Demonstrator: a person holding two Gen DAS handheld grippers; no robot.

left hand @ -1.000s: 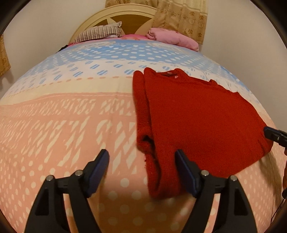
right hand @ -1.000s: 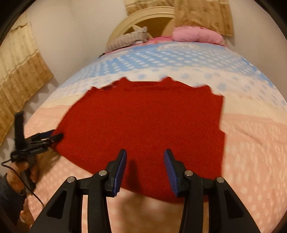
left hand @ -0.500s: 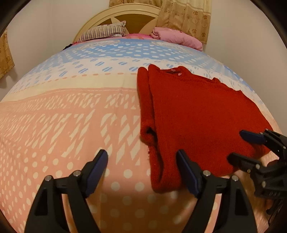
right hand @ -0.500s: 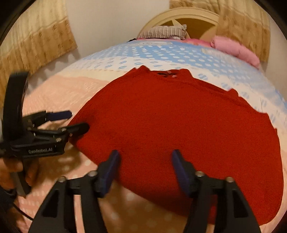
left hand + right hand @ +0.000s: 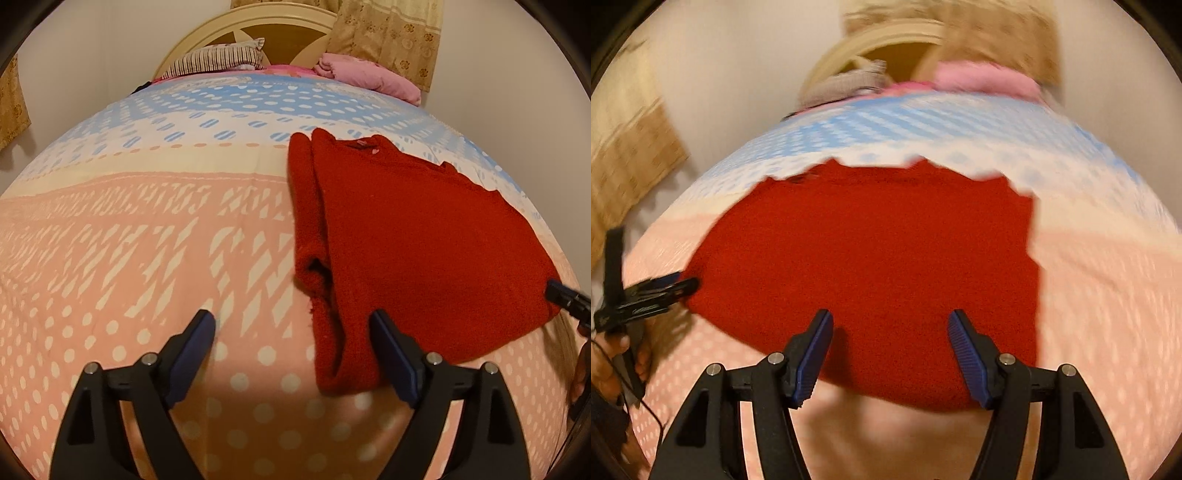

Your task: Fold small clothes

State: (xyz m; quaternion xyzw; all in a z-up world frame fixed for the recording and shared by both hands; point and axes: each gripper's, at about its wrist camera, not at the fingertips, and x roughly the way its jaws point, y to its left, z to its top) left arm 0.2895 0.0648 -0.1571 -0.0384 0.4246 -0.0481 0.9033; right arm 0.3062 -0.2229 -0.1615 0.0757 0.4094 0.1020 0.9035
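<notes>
A red knitted sweater [image 5: 417, 236] lies flat on the bed, its left sleeve folded in along its left side. My left gripper [image 5: 291, 332] is open and empty just above the bedspread, at the sweater's near left corner; its right finger overlaps the hem. The sweater [image 5: 871, 258] fills the middle of the blurred right wrist view. My right gripper [image 5: 890, 328] is open and empty over the sweater's near edge. Its tip [image 5: 565, 295] shows at the sweater's right corner in the left wrist view. The left gripper [image 5: 679, 286] shows at the sweater's left corner.
The bedspread [image 5: 147, 236] is pink with white dots near me and blue and white farther off. A striped pillow [image 5: 218, 59], a pink folded blanket [image 5: 365, 75] and a round headboard [image 5: 258, 22] are at the far end. Curtains [image 5: 631, 155] hang at the left.
My right gripper has swung right, back to face the sweater's near edge, and its jaws have opened wider. My left gripper has barely moved. The sweater lies as before.
</notes>
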